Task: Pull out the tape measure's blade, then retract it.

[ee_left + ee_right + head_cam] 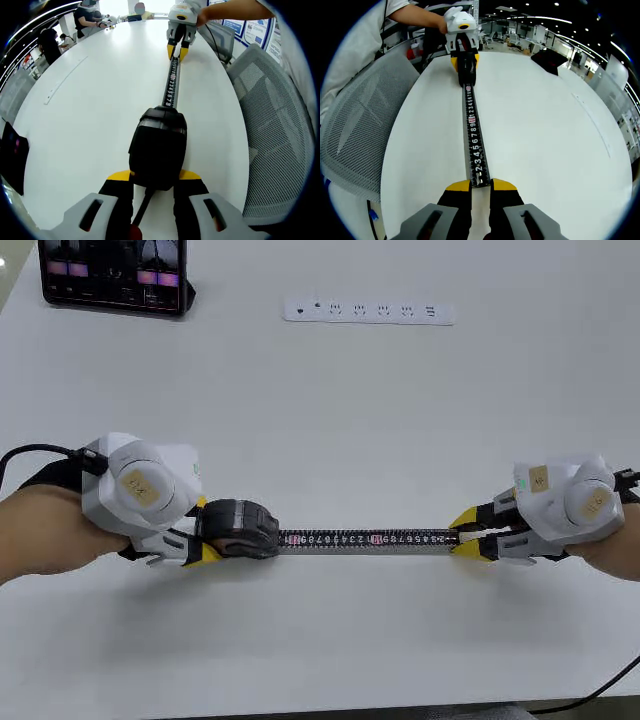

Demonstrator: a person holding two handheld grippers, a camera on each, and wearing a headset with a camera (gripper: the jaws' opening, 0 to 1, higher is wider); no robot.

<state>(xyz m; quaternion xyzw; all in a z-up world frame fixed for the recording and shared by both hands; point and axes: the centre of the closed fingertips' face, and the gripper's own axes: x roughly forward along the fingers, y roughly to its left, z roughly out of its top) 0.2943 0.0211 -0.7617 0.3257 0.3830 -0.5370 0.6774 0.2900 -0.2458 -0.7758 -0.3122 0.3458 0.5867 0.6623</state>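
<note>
Judging from how things lie, the first half of the task looks done or close to it, and the second half is not yet begun. The black, rounded plastic tape measure case [240,528] sits low over the white tabletop [320,420], at the person's left. From its mouth the narrow dark steel blade with white and red numerals [370,538] runs out straight and taut to the right, numerals facing up.

The left gripper [203,532] has its yellow-tipped jaws clamped on the rear of the case, one jaw on each side; the left gripper view shows the case wedged between them. The right gripper [467,534] has its jaws pressed together on the free end of the blade, and in the right gripper view the tape's first numerals start right at the yellow tips. The two grippers are well apart, with the whole drawn length between them. I cannot tell whether the blade touches the table or hangs just above it.

What is left, by my reading, is the retraction: bringing the blade end back toward the case under control, so it feeds in without whipping or kinking.

A white power strip [368,311] and a dark screen [115,275] lie at the far side, clear of the work.
</note>
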